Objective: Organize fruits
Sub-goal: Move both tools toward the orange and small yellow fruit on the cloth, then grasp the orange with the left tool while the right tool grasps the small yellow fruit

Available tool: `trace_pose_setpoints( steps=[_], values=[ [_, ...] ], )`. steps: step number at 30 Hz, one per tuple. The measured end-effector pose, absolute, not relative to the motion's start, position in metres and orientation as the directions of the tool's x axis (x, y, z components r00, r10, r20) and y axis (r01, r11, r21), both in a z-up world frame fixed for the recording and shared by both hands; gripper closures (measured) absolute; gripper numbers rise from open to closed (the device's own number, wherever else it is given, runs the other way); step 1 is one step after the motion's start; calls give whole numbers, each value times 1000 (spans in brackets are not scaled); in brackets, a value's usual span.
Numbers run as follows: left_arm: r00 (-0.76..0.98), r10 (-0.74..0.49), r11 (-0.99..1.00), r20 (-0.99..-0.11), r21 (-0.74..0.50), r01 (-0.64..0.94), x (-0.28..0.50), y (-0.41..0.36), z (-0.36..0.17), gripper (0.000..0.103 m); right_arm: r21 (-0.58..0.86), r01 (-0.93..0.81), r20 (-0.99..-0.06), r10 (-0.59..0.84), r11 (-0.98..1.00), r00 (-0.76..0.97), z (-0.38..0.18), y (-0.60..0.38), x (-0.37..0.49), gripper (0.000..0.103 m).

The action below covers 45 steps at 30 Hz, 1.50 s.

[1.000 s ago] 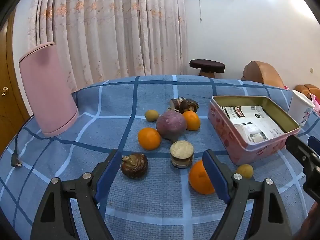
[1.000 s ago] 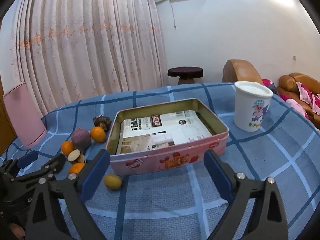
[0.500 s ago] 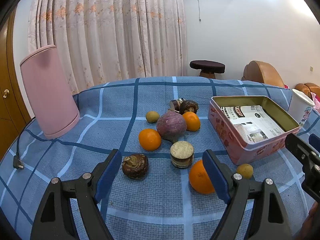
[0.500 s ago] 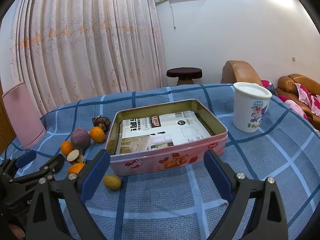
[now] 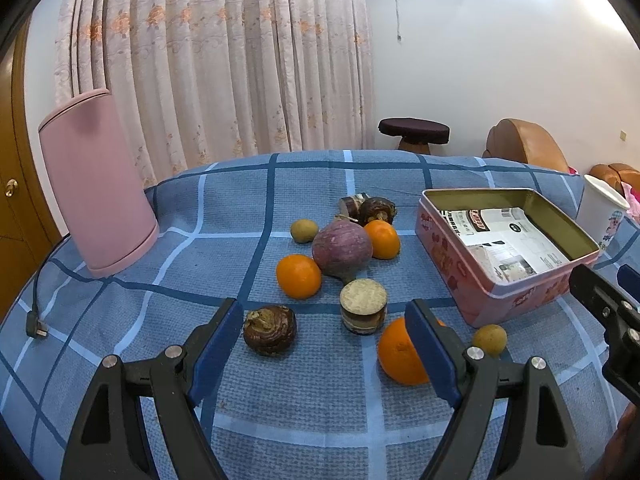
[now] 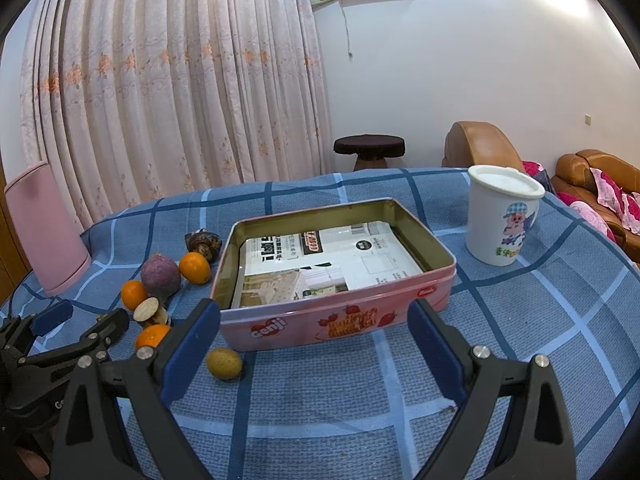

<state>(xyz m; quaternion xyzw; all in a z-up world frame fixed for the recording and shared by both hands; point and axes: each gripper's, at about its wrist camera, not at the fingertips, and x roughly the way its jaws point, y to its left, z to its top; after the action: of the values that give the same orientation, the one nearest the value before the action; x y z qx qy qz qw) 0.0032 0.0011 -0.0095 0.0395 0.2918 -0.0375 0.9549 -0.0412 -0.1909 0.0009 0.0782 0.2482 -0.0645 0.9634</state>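
Observation:
Fruits and roots lie on the blue checked cloth: three oranges (image 5: pixel 298 276) (image 5: pixel 383 239) (image 5: pixel 400 354), a purple round root (image 5: pixel 341 249), a cut brown piece (image 5: pixel 363 305), a dark brown bulb (image 5: pixel 270 330), and small yellow-green fruits (image 5: pixel 303 231) (image 5: pixel 489 339). A pink tin (image 5: pixel 480 280) with paper inside stands to the right; it also shows in the right wrist view (image 6: pixel 336 320). My left gripper (image 5: pixel 324 344) is open and empty, just short of the bulb and the near orange. My right gripper (image 6: pixel 316 344) is open and empty before the tin, a yellow fruit (image 6: pixel 224 363) beside its left finger.
A pink cylinder appliance (image 5: pixel 96 192) with a cord stands at the far left. A white lidded cup (image 6: pixel 502 220) stands right of the tin. Curtains, a stool (image 6: pixel 369 150) and sofas lie beyond the table.
Both grippers have drawn slightly back and up; the fruits and tin look a little farther away. Nothing on the table has moved.

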Motion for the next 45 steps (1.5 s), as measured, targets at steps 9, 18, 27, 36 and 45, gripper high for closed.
trace_pose_setpoints(
  steps=[9,18,27,36,45],
  values=[
    [826,-47,994,-562,57,96,2,0,-10,19,116,162,-487,-86,980,869,0,-190,-41,7],
    [823,-47,994,-566,56,94,2,0,-10,19,116,161,-487,-85,980,869,0,-189,-40,7],
    [813,-58,994,-580,41,100,4,2,-12,19,121,147,-510,-65,982,858,-4,-191,-37,7],
    [777,-79,995,-624,1,102,0,15,-18,19,193,30,-649,105,981,754,-25,-190,-16,35],
    [761,-107,988,-639,20,156,-7,8,-19,19,181,-107,-734,207,978,647,-42,-153,5,41]
  ],
)
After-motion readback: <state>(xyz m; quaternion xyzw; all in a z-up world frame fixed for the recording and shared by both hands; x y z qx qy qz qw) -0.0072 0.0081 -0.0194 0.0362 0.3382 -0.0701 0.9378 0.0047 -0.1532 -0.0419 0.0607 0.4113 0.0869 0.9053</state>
